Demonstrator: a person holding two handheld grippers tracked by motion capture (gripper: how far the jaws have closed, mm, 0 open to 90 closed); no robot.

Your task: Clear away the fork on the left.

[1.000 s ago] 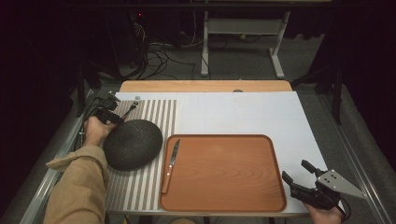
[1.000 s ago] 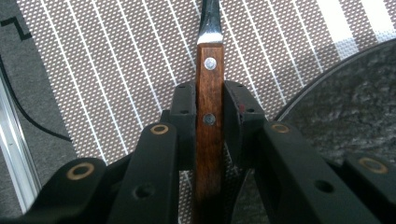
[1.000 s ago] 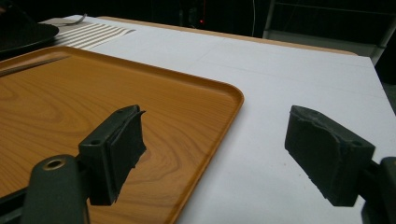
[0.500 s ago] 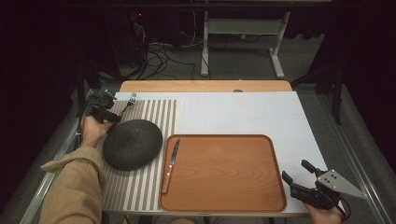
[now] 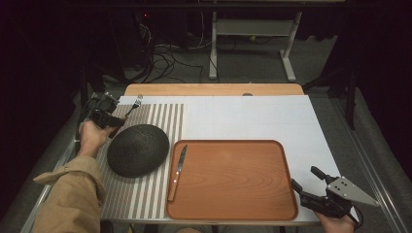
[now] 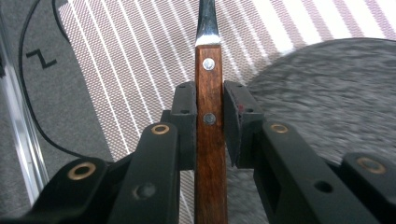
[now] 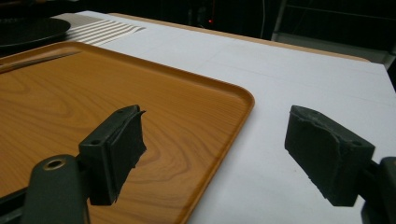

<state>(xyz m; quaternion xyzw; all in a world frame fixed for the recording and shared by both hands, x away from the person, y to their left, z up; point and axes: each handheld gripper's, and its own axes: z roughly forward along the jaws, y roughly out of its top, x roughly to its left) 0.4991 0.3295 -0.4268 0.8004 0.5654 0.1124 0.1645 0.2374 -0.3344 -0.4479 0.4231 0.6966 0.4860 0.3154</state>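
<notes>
My left gripper is at the table's far left, over the striped placemat, and is shut on a fork. In the left gripper view both pads press the fork's wooden, riveted handle, with its metal neck pointing away. A dark domed bowl lies just beside it on the mat. My right gripper is open and holds nothing at the front right corner of the wooden tray. In the right gripper view its jaws straddle the tray's rim.
A wooden-handled knife lies along the tray's left side. White table surface stretches behind and right of the tray. The table's wooden back edge and front edge are close; cables and a stand lie on the floor beyond.
The left gripper with the fork has shifted slightly back and left, away from the bowl. The right gripper has stayed put.
</notes>
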